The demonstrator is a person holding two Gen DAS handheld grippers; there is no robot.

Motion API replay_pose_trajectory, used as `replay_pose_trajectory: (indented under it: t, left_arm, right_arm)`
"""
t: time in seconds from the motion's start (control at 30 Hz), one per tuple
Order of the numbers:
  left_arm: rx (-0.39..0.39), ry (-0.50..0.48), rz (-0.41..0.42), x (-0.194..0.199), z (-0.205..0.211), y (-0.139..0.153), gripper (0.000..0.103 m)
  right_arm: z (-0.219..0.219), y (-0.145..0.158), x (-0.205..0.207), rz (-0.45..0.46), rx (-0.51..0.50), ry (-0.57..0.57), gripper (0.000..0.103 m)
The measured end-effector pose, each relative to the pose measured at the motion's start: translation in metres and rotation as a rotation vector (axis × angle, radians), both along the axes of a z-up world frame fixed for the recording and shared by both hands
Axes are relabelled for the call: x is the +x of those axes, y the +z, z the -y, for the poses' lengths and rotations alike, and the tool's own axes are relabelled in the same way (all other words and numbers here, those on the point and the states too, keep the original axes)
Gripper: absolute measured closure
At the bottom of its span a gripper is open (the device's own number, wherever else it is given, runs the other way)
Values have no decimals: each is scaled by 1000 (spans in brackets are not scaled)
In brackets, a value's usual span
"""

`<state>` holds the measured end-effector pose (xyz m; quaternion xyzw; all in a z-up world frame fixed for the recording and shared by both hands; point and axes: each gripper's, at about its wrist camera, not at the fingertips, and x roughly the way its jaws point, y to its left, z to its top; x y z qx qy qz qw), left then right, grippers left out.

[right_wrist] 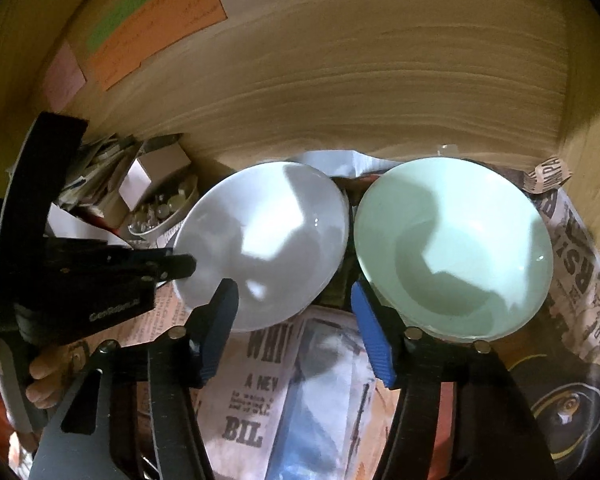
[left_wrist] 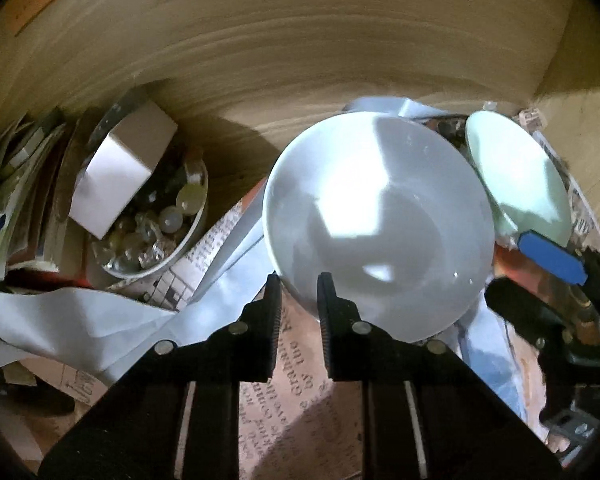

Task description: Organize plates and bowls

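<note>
— How many bowls?
— Two side by side on newspaper (right_wrist: 260,392): white bowl (left_wrist: 380,216), green bowl (right_wrist: 456,248).
— Your jaws?
— Left gripper (left_wrist: 299,280) clamps the white rim; right gripper (right_wrist: 294,300) looks open beside the green one.

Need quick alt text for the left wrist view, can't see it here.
The left gripper is shut on the near rim of a white bowl resting on newspaper inside a wooden cabinet. A pale green bowl sits at its right, the blue-padded right gripper beside it.
</note>
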<state>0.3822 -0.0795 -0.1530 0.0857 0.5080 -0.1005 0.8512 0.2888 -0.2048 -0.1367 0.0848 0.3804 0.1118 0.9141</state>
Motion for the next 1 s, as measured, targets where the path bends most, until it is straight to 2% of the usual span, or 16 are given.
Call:
replay_pose_trajectory:
  t: [0.03, 0.3, 0.4, 0.47, 0.53, 0.73, 1.0]
  left_arm:
    - [1, -7, -3, -3, -2, 0, 85]
    - [19, -56, -21, -33, -19, -2, 85]
    - [28, -77, -22, -45, -23, -1, 85]
    - [31, -90, -19, -50, -22, -2, 85]
    - [31, -93, -11, -56, -25, -2, 85]
    - [34, -78, 13, -50, -27, -2, 85]
    - [11, -52, 26, -55, -33, 9, 86]
  right_arm:
    - [-1, -1, 1, -1, -2, -1, 55]
    - [-9, -10, 7, -37, -1, 29, 60]
    - [-13, -14, 10, -54, -7, 38, 70]
    - [-15, -19, 13, -76, -4, 54, 83]
    - [-17, -24, 16, -97, -1, 63, 88]
    - [-20, -24, 13, -87, -21, 52, 89]
    - [-25, -7, 3, -30, -51, 48, 89]
